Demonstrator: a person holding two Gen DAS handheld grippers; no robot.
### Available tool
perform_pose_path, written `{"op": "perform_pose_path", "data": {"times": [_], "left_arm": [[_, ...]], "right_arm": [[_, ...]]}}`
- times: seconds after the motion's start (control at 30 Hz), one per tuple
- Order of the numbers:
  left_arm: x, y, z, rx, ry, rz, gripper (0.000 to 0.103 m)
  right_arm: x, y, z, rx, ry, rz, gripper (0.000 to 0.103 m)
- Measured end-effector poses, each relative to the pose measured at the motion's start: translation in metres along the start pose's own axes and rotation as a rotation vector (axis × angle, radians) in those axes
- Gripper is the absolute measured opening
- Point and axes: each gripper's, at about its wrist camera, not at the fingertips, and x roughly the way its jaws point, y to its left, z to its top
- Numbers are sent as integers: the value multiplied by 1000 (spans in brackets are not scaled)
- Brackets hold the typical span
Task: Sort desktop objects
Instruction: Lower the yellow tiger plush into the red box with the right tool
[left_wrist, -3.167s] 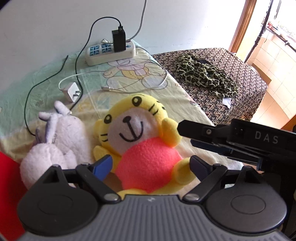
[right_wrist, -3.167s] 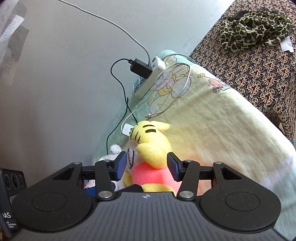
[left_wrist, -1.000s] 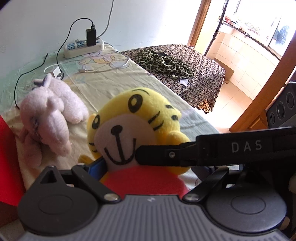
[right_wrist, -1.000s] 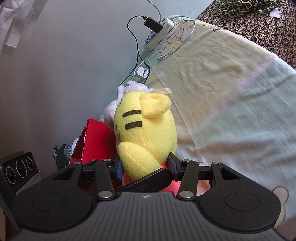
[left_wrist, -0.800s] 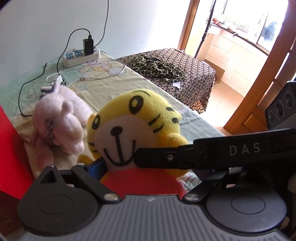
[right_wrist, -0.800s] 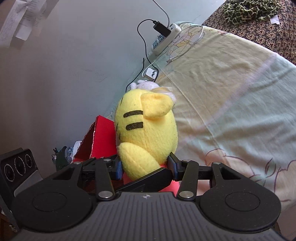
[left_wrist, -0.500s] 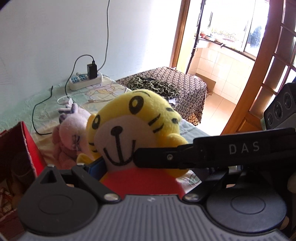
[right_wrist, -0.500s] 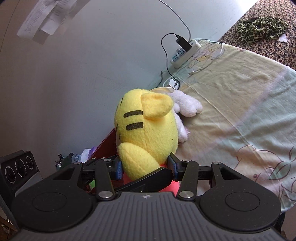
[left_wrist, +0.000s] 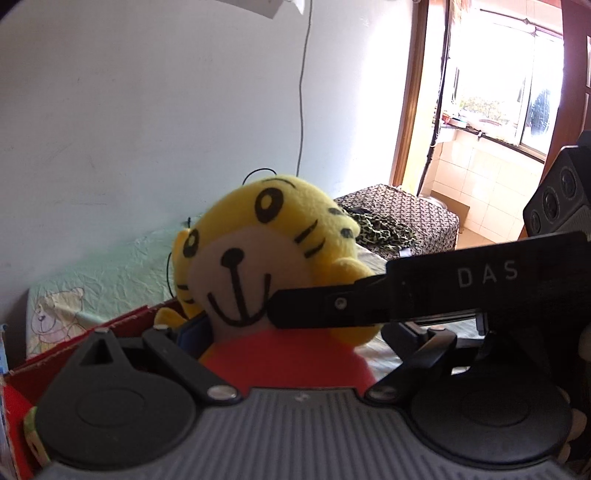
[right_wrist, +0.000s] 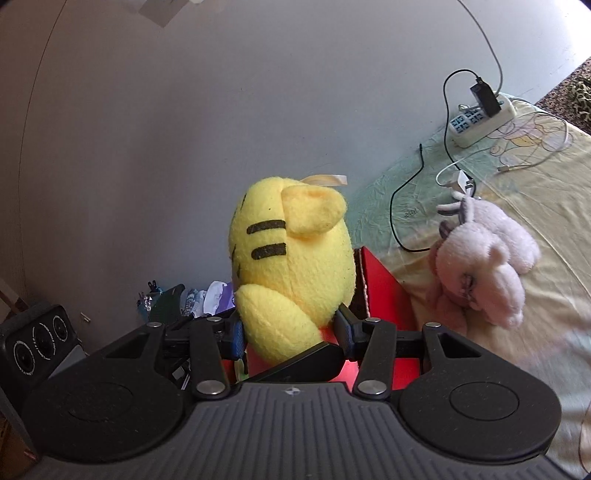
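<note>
A yellow tiger plush (left_wrist: 258, 251) with a red belly is held in the air between both grippers. My left gripper (left_wrist: 295, 336) is shut on its red body from the front, with the face towards the camera. My right gripper (right_wrist: 291, 336) is shut on its lower body from the side, showing the striped back of its head (right_wrist: 291, 243). A black finger of the right gripper (left_wrist: 406, 295) crosses below the tiger's chin. An open red box (right_wrist: 384, 295) stands right under and behind the plush; its rim (left_wrist: 74, 343) shows low on the left.
A pale pink plush (right_wrist: 480, 266) lies on the cartoon-print sheet (right_wrist: 546, 206) to the right of the box. Further back are a white charger (right_wrist: 458, 181), a black cable and a power strip (right_wrist: 480, 122) by the wall. Small clutter (right_wrist: 192, 295) sits left of the box.
Both grippers have lifted the tiger plush off the sheet and carried it away from the pink plush, over the red box. The grip has not changed.
</note>
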Motion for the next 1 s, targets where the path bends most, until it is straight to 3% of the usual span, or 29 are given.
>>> {"op": "perform_pose_path", "data": {"times": [0.27,0.5,1.0], "left_arm": [[20,56,-6,-123,28,-35,93],[46,77,-21,-113,64,-36,92],[82,111,-43,-185,130,-86,94]], "right_arm": [[52,29,10,-107,87,-135,49],[94,26,3,-176,162,-276,48],[137,26,-12,-274,245,-370,47]]}}
